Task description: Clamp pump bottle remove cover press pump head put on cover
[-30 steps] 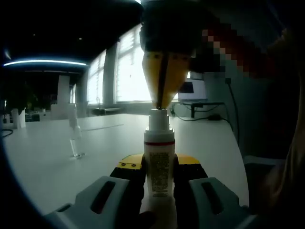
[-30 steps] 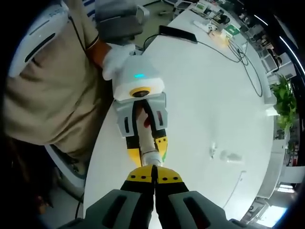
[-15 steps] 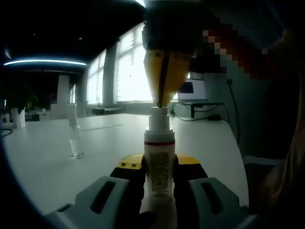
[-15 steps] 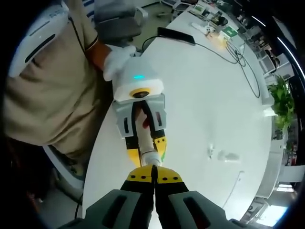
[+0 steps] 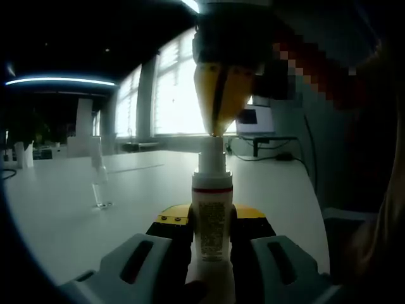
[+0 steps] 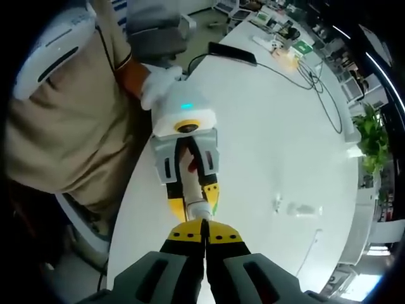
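Observation:
A white pump bottle (image 5: 211,231) with a red band stands upright, and my left gripper (image 5: 212,215) is shut on its body. Its pump head (image 5: 212,158) is bare. From above, my right gripper (image 5: 216,130) comes down shut, its yellow tips resting on the top of the pump head. The right gripper view looks down along my shut right gripper (image 6: 204,233) onto the bottle (image 6: 195,209) held in the left gripper (image 6: 193,197). The clear cover (image 5: 99,183) stands alone on the white table, apart from both grippers, seen from above as the cover (image 6: 297,208).
The white table (image 6: 272,126) runs far ahead, with a black cable (image 6: 316,82) and small items at its far end. A person in a beige shirt (image 6: 63,126) with a white glove (image 6: 158,82) stands at the table's edge. A green plant (image 6: 370,130) grows beyond the table.
My right gripper has lifted slightly, still shut, and the pump head has risen with it. The bottle stays held in the left gripper, and the cover has not moved.

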Demonstrator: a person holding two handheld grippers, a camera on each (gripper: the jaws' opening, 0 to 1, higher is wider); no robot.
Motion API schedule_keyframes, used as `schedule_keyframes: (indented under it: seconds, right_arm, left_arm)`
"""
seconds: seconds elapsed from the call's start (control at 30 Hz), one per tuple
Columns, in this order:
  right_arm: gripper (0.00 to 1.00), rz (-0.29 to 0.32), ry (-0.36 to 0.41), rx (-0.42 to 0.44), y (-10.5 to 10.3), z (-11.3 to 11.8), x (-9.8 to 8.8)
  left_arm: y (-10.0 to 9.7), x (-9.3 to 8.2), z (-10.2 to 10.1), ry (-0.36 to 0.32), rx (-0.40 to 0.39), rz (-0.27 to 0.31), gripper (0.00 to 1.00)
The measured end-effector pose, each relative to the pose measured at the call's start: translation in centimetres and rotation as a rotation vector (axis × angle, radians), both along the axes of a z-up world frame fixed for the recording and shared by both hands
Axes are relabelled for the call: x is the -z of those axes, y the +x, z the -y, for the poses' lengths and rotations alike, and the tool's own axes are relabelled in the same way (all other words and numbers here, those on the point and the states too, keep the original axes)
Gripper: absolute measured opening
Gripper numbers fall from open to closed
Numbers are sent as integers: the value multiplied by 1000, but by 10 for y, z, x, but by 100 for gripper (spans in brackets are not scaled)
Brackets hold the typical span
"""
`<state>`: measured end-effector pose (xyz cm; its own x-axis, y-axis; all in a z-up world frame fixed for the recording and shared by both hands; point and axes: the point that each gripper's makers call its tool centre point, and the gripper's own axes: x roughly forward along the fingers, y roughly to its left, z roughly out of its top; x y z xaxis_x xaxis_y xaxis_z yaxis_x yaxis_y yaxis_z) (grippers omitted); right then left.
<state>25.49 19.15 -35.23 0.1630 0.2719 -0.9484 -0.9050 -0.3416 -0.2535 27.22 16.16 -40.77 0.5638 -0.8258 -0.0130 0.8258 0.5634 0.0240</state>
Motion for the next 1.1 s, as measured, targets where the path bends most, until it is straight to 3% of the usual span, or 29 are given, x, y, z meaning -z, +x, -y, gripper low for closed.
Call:
schedule_keyframes:
  seconds: [1.1]
  right_arm:
    - [0, -6, 9, 13, 1, 0, 0]
  left_arm:
    - [0, 0, 0, 1, 1, 0, 13]
